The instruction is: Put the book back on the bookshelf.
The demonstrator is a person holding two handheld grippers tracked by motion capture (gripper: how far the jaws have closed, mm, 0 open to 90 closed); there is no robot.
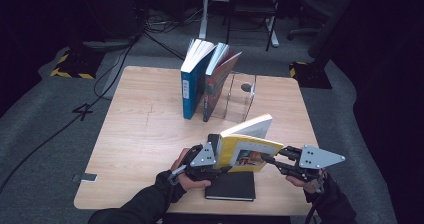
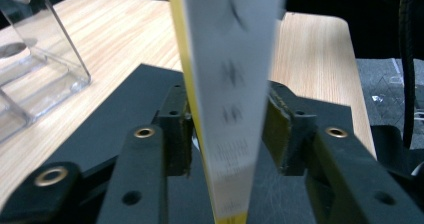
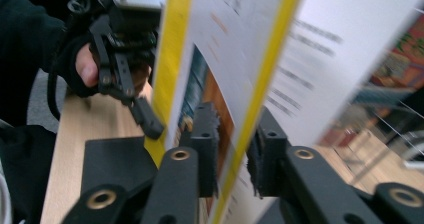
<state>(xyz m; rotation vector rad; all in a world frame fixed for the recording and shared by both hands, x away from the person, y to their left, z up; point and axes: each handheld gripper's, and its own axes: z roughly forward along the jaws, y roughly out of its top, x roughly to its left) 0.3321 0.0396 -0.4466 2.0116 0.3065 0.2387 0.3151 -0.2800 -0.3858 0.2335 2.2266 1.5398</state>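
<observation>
Yellow paperback with the picture cover is what I've got going on right now, standing on its lower edge on top of a flat black notebook near my side of the light wooden bench. My left gripper straddles the spine end, and in the left gripper view the pads sit to either side of the book with a sliver of daylight on the right side, so I'd call that one loosely around it, not clamped. My right gripper comes in from the other end; in the right gripper view its jaws stand partly apart around the yellow front cover, close to it but not clearly squeezing.

Looks to me like this book belongs over in the clear acrylic book stand at the far middle of the bench, next to the blue upright book and the red-covered upright book leaning there.

Tips for doing this bit well, imo: get one solid grip before lifting. Close the left gripper across the whole spine so the pages can't fan, since the cover is already splaying at the top. Keep the book vertical, lift straight off the notebook so it doesn't drag, and let the right side just steady the loose edge.
</observation>
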